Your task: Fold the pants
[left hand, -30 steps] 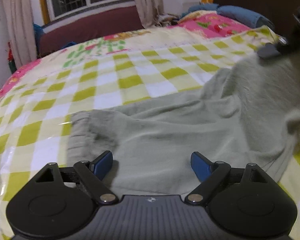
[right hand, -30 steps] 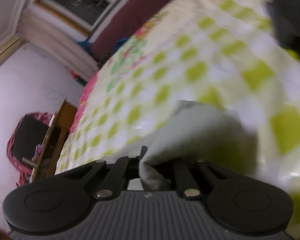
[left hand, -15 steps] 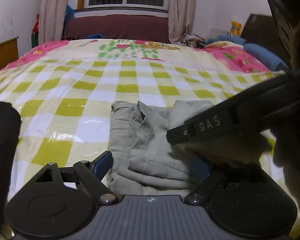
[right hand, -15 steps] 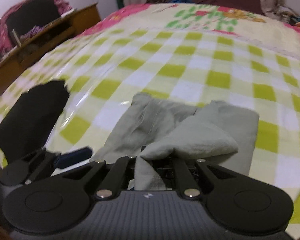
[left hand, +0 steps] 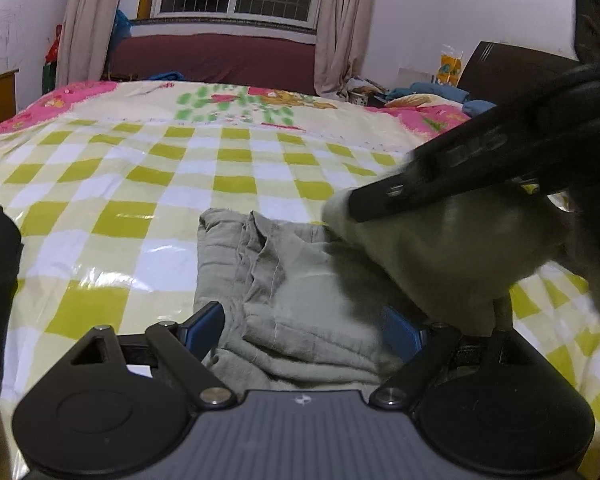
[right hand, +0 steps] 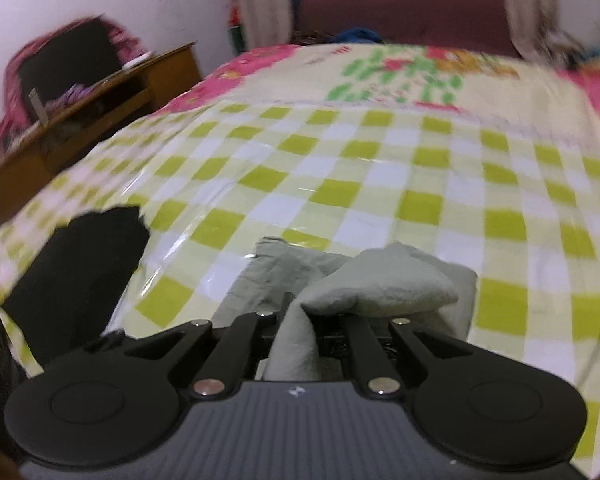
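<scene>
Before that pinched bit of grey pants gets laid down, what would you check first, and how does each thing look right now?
1. Right hand-held gripper pinching the pants: ok, shut on a bunched fold.
2. Left hand-held gripper clear of the cloth: ok, jaws open with the pants lying between them, not gripped.
3. Rest of the pants lying flat on the checked sheet: not ok, wrinkled and bunched.
4. Landing spot free: cannot tell, the lifted fold hides it.
5. Dark cloth out of the way: ok, lying apart to the left.
6. Edges lined up: cannot tell, blurred.
</scene>
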`<state>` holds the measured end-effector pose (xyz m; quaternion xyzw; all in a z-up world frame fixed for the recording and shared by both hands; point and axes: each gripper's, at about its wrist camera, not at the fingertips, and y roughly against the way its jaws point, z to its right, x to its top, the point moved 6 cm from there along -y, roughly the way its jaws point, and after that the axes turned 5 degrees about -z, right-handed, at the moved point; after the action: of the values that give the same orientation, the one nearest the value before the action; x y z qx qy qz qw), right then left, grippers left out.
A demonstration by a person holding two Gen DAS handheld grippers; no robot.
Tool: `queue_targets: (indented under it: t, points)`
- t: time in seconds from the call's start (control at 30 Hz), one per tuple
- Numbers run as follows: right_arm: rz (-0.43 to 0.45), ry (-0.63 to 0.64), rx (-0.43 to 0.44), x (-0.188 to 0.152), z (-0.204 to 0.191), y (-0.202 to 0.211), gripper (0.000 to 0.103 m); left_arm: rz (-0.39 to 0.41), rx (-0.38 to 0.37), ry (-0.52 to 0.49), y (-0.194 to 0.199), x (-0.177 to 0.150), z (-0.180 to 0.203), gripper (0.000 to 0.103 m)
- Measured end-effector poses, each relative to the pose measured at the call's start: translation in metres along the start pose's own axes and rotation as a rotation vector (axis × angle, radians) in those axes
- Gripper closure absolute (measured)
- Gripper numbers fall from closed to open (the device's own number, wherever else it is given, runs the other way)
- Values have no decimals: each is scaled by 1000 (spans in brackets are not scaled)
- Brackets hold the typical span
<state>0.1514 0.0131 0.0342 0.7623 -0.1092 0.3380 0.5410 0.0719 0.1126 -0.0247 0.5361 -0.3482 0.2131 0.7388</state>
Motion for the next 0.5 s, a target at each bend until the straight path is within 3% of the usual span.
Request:
queue_targets:
  t: [0.13,0.23,0.5]
  points:
    - [-63,130,1,-5,-26,-36,90,-35,13,-27,10,-9,-1,5]
    - [-116,210,19,-15,-37,-53,76,-50,11,-35,15,-14,0,5]
    - [-106,-28,83,-9,2,-52,68,-52,-3,-20,15,-13,-3,5]
